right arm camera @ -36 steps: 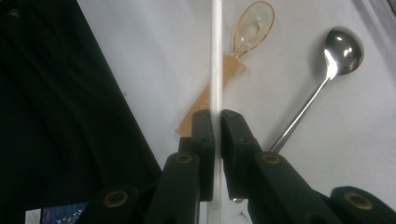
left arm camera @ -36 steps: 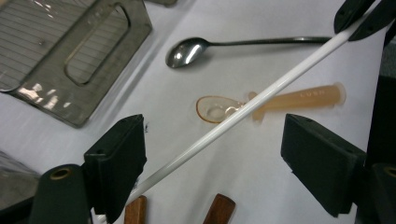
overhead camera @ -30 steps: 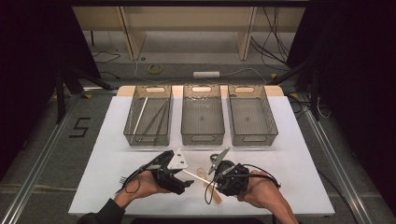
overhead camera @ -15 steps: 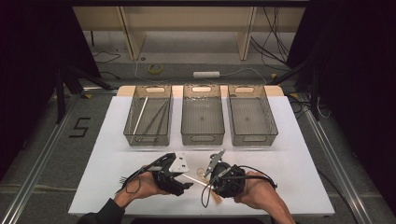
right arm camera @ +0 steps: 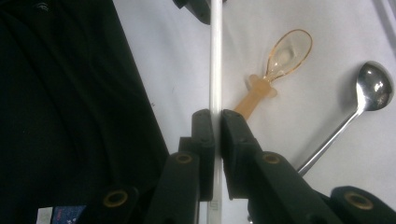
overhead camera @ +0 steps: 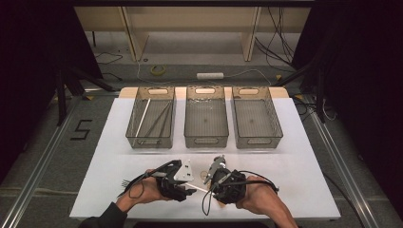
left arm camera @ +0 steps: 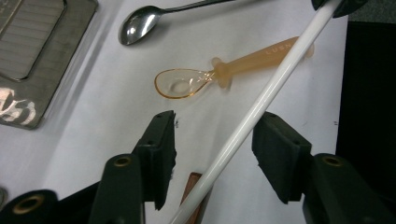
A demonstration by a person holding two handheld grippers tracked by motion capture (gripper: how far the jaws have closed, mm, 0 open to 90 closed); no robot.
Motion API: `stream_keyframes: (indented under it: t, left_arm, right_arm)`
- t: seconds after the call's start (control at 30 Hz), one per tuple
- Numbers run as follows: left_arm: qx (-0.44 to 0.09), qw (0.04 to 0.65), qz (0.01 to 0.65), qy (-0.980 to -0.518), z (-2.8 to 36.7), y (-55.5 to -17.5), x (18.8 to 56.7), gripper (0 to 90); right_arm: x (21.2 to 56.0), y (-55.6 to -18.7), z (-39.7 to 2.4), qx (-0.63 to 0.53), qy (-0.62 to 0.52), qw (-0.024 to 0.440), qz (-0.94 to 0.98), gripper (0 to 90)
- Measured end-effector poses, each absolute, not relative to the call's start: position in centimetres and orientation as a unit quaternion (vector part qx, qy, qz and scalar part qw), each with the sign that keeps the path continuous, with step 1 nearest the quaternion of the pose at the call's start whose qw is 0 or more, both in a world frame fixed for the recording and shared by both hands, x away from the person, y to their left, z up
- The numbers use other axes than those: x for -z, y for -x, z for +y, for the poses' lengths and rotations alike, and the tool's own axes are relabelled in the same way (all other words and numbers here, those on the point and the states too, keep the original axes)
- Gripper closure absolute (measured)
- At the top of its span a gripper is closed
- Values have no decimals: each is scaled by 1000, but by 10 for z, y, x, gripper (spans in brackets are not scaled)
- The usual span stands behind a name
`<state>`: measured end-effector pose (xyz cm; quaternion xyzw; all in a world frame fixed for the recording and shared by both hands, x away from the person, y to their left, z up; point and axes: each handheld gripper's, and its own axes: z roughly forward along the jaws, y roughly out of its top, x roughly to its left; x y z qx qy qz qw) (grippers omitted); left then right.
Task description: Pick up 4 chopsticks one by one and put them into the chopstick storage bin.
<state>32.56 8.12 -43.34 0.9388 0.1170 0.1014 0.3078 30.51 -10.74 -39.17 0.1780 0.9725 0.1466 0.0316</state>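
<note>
The right gripper point(right arm camera: 217, 122) is clamping a white chopstick point(right arm camera: 215, 65) between its two pads, the jaws pinching the stick tight. In the right gripper view the chopstick is running straight up from the pinch toward the top edge, where the tip of the other gripper is showing beside it.

The left gripper point(left arm camera: 214, 140) is standing partly open around the same white chopstick point(left arm camera: 261, 102). Its jaws have just been closing, and the stick is passing through the gap between them, lying close to the right-hand pad, though I cannot tell whether it is touching it; a clear space is separating it from the left-hand pad. In the left gripper view the chopstick is slanting from the bottom middle up to the top right corner, where a dark tip of the other gripper is meeting it.

In the high view both hands are working at the near edge of the white counter point(overhead camera: 309, 161), the left gripper point(overhead camera: 190, 187) and the right gripper point(overhead camera: 215, 171) facing each other with the thin white chopstick point(overhead camera: 199, 188) bridging them.

Under the stick, an amber plastic spoon point(left arm camera: 219, 74) is lying flat on the counter, its bowl pointing away from the chopstick's far end. A metal spoon point(left arm camera: 140, 21) is resting just beyond it. Three wire-mesh bins point(overhead camera: 206, 140) are sitting in a row farther back, well apart from the grippers, the left one holding long thin sticks.
</note>
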Motion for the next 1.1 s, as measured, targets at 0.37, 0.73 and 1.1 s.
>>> stream_keyframes:
  t: [0.37, 0.73, 1.1]
  left_arm:
    - [-92, 302, 94, -944, 81, -323, 434, 592]
    - [-80, 300, 66, -948, 81, -320, 433, 700]
    - [-64, 279, 19, -958, 80, -315, 434, 790]
  right_arm:
    - [393, -305, -107, -141, -162, 30, 976, 849]
    - [394, -304, -108, -139, -150, 26, 978, 848]
    - [400, -308, -113, -154, -118, 18, 981, 824]
